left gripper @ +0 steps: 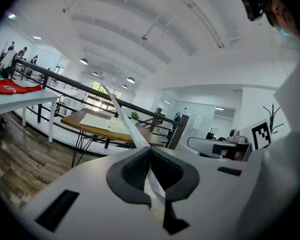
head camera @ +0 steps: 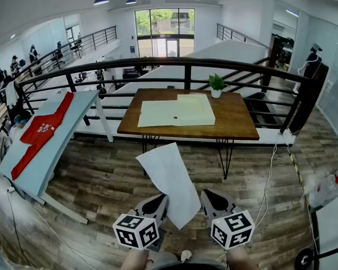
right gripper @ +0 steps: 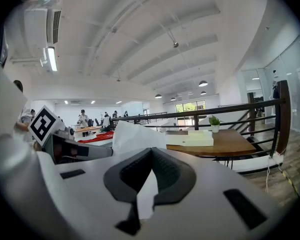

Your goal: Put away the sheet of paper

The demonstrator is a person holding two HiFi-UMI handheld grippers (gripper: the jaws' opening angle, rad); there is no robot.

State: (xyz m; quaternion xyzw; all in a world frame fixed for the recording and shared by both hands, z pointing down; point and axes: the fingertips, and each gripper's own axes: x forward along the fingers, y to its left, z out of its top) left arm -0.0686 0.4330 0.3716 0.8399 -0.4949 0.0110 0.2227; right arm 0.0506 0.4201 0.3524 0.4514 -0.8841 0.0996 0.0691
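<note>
A white sheet of paper (head camera: pixel 170 180) hangs in the air between my two grippers, tilted up and away towards the table. My left gripper (head camera: pixel 164 199) is shut on the sheet's left edge. In the left gripper view the sheet (left gripper: pixel 124 119) runs edge-on out of the shut jaws (left gripper: pixel 149 149). My right gripper (head camera: pixel 205 194) sits at the sheet's right edge. In the right gripper view its jaws (right gripper: pixel 151 150) meet, with white paper (right gripper: pixel 135 134) showing behind and between them. Ahead stands a wooden table (head camera: pixel 236 122) with a pile of pale sheets (head camera: pixel 176 111).
A small potted plant (head camera: pixel 216 84) stands at the table's back edge, in front of a black railing (head camera: pixel 186 66). At the left is a light table (head camera: pixel 56 151) with a red cloth (head camera: pixel 42 131). Wooden floor (head camera: pixel 101 179) lies between me and the tables.
</note>
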